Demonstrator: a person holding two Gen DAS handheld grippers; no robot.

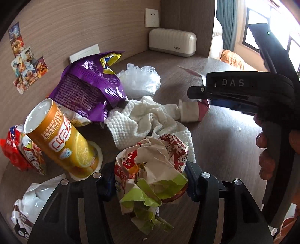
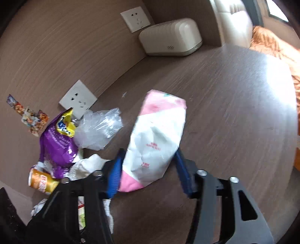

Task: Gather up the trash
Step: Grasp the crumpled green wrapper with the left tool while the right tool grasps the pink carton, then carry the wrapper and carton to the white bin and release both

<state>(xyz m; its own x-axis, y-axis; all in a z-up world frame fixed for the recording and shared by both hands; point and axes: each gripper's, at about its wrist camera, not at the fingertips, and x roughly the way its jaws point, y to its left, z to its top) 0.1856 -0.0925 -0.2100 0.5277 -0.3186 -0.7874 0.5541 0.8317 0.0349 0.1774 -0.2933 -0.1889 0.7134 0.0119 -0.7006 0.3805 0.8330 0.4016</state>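
Note:
A crumpled red, white and green wrapper (image 1: 150, 169) sits between the blue pads of my left gripper (image 1: 149, 178), which is shut on it. A pink and white packet (image 2: 155, 135) lies on the brown table (image 2: 234, 112) between the pads of my right gripper (image 2: 148, 169), which press its sides. In the left wrist view, the right gripper (image 1: 201, 99) reaches in from the right onto that packet (image 1: 189, 111), with a person's hand behind it. Around them lie a white paper towel (image 1: 142, 120), an orange canister (image 1: 61, 138), a purple bag (image 1: 88, 88) and a clear plastic bag (image 1: 140, 78).
A red snack wrapper (image 1: 16, 150) and a white bag (image 1: 35, 199) lie at the near left. A beige box (image 1: 172, 42) stands in the back corner under a wall socket (image 1: 151, 17). Wooden walls close the back and left. Bedding and a window lie beyond the table's right edge.

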